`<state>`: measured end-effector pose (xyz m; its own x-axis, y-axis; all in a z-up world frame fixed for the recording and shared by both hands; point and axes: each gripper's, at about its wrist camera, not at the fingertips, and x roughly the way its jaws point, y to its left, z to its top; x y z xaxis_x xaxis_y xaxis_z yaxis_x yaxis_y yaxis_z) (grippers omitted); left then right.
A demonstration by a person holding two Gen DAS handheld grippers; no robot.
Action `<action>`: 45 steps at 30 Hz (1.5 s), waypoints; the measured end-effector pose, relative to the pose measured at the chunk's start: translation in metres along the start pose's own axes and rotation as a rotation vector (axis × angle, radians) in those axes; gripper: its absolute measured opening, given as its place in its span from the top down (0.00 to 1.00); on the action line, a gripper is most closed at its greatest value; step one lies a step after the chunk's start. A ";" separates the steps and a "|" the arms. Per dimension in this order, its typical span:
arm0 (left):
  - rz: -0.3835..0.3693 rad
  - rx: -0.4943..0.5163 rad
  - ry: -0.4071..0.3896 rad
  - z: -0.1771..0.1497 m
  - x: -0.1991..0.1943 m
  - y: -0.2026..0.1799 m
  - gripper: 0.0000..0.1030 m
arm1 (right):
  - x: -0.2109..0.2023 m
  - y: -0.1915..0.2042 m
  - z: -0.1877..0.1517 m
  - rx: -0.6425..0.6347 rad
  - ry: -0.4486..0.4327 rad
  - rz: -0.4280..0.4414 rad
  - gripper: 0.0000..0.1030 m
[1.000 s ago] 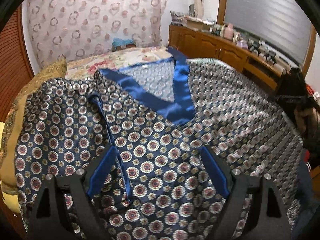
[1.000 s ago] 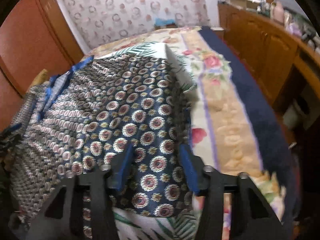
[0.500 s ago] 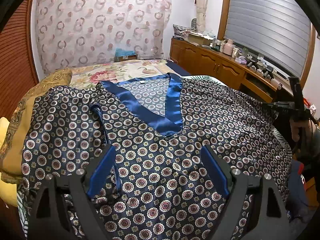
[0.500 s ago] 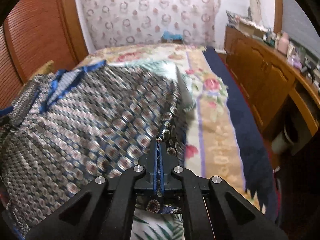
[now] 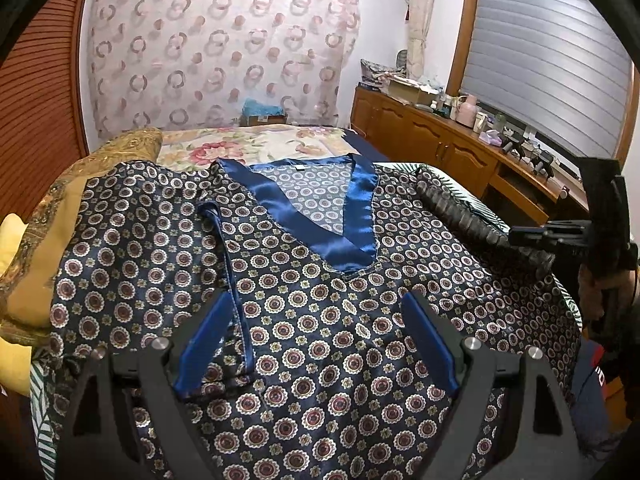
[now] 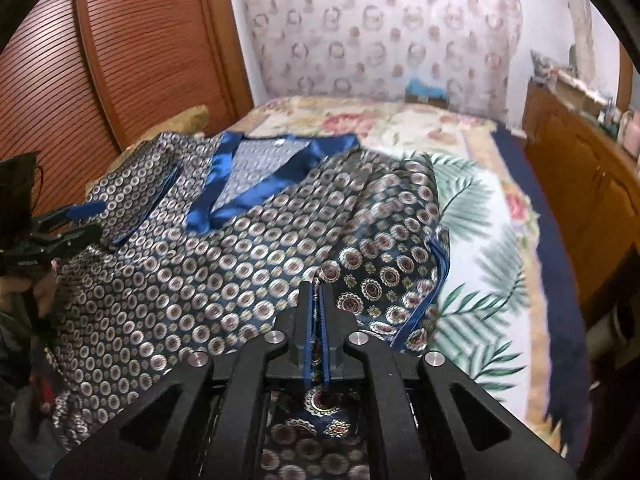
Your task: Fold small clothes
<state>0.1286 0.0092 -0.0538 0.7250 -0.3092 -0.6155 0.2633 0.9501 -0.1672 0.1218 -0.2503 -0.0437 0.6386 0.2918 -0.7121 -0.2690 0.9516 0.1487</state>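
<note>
On the bed [image 5: 256, 146], item one: patterned top [image 5: 320, 320], navy with ringed medallions and a blue satin V-neck [image 5: 320, 216], laid front-up and spread flat, neck toward the headboard end, so its sides can be turned inward.

Right gripper [image 6: 317, 292]: fingers nearly together and easing apart, a pinch of the top's side hem between them; the sleeve [image 6: 396, 248] beside it is lifted and curls over toward the middle, judged the start of a side fold.

Left gripper [image 5: 316, 340]: fingers spread wide, released, nothing between the pads; hovers over the chest, likely ready to pin the cloth or take the other side.

Surroundings: floral bedspread, leaf-print sheet [image 6: 480, 240] under the top, yellow cushion [image 5: 48, 240] at the left sleeve, wooden cabinets [image 5: 440, 148] along the wall, ring-patterned curtain [image 5: 220, 52].

Obstructions: none on the top; the cushion crowds the left sleeve and may hinder that fold.
</note>
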 end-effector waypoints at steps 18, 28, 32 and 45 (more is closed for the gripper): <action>0.042 0.013 -0.041 -0.001 -0.015 0.001 0.16 | 0.048 -0.066 0.009 0.088 0.080 -0.120 0.91; 0.072 -0.020 -0.042 -0.005 -0.019 0.016 0.16 | 0.051 -0.003 0.035 -0.033 0.026 0.046 0.95; 0.085 -0.029 -0.047 -0.005 -0.021 0.020 0.16 | 0.049 0.018 0.039 -0.065 0.022 0.096 0.94; 0.141 -0.037 -0.047 0.013 -0.013 0.048 0.16 | 0.089 -0.063 0.055 -0.022 0.124 -0.160 0.47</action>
<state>0.1400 0.0582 -0.0440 0.7825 -0.1737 -0.5979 0.1338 0.9848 -0.1110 0.2353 -0.2794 -0.0789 0.5812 0.1219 -0.8046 -0.1882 0.9821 0.0128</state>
